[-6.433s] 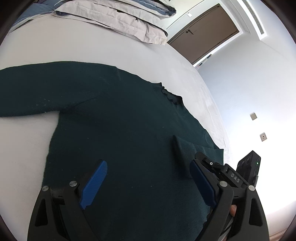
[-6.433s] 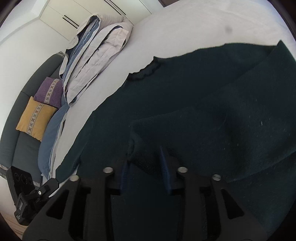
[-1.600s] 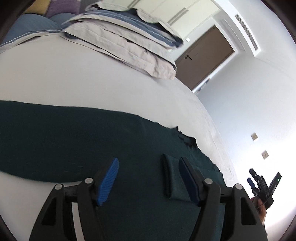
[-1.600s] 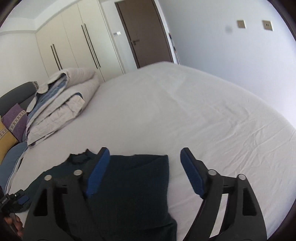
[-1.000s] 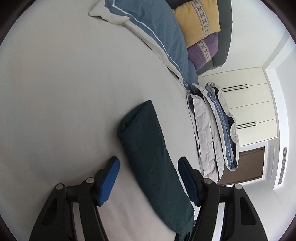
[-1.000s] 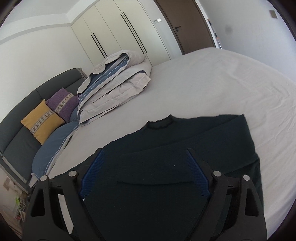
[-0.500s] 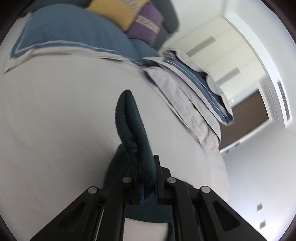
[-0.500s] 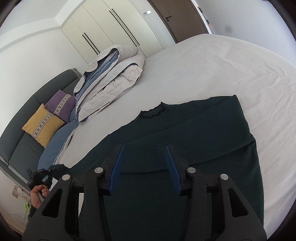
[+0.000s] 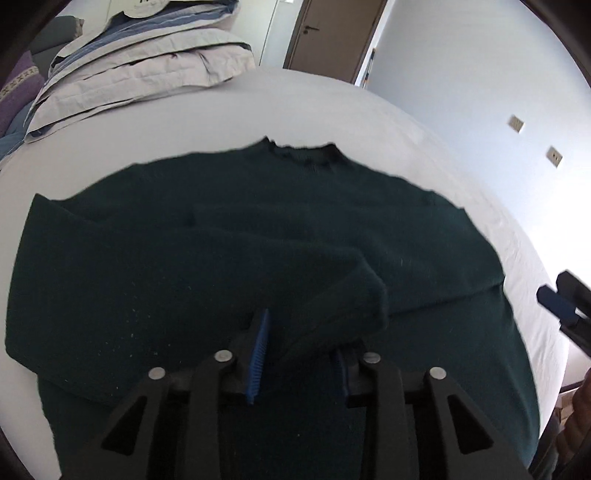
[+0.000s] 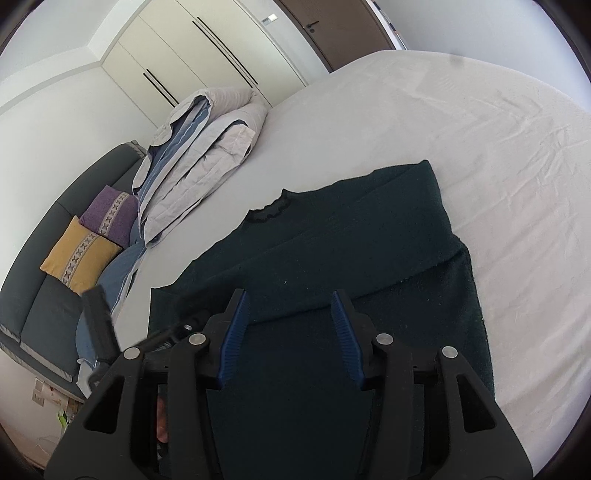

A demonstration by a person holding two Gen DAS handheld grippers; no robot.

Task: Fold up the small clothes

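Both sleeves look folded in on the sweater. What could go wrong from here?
1. The left gripper has just been opening with the left sleeve cuff between its jaws; the cuff sits bunched and raised, so it may snag on withdrawal or set a lumpy fold.
2. The right gripper stands open over the folded right sleeve; pinching there may grab only the top layer.

A folded grey-and-blue duvet (image 10: pixel 207 136) is laid at the far side of the white bed (image 10: pixel 498 155). A yellow cushion (image 10: pixel 79 254) and a purple cushion (image 10: pixel 110 214) are propped on a grey sofa (image 10: pixel 40 314). A brown door (image 9: pixel 332 33) is seen shut.
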